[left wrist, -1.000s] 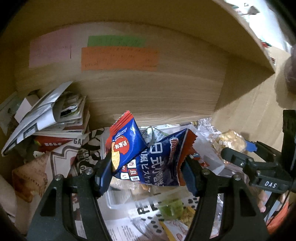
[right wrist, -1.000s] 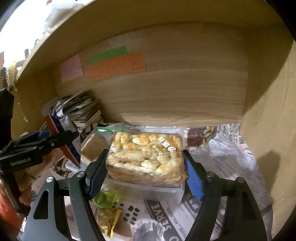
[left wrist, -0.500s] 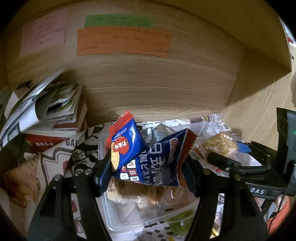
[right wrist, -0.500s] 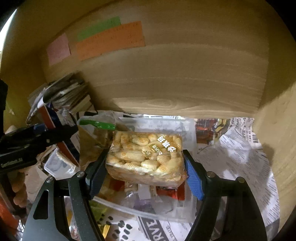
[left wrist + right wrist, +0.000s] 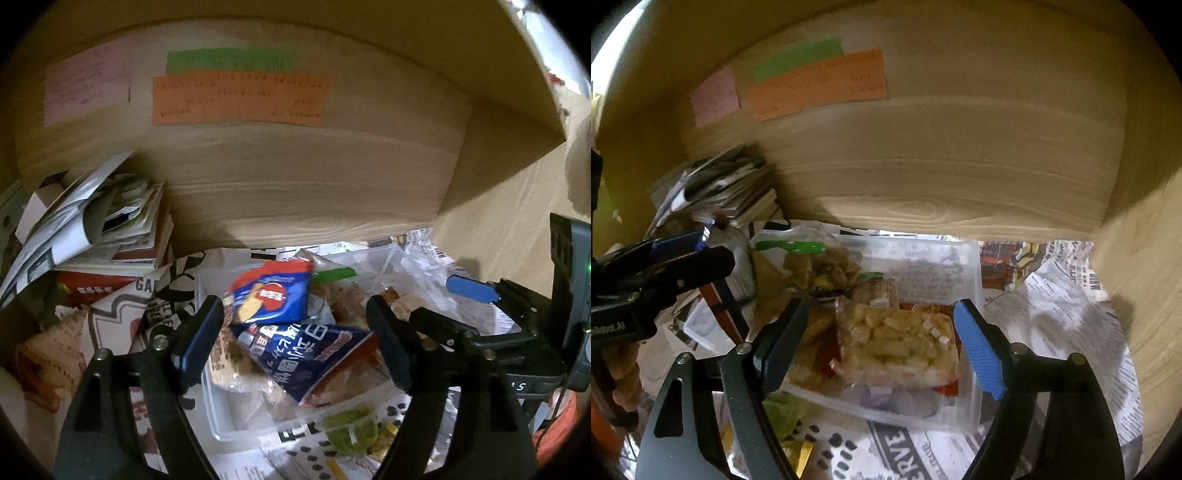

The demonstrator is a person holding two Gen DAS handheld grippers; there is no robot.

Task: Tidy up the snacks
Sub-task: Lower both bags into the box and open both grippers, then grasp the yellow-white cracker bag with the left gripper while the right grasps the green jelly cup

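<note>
A clear plastic bin (image 5: 218,402) stands on newspaper inside a wooden shelf and holds several snack packs. In the left wrist view a blue cracker bag (image 5: 295,343) lies folded in the bin, below my open left gripper (image 5: 295,343), whose fingers stand apart from it. In the right wrist view a clear pack of beige puffs (image 5: 897,343) lies in the bin (image 5: 971,269). My right gripper (image 5: 875,343) hovers open above it, fingers not touching. A green-clipped snack bag (image 5: 809,258) sits at the bin's far left.
A stack of magazines and books (image 5: 110,229) stands at the back left. Sticky notes (image 5: 236,99) hang on the back wall. A green jelly cup (image 5: 351,430) lies on the newspaper in front of the bin. The shelf's side wall (image 5: 1145,277) is close on the right.
Both grippers have opened and let go. The blue bag dropped from the left fingers into the bin. The puff pack dropped from the right fingers into the bin.
</note>
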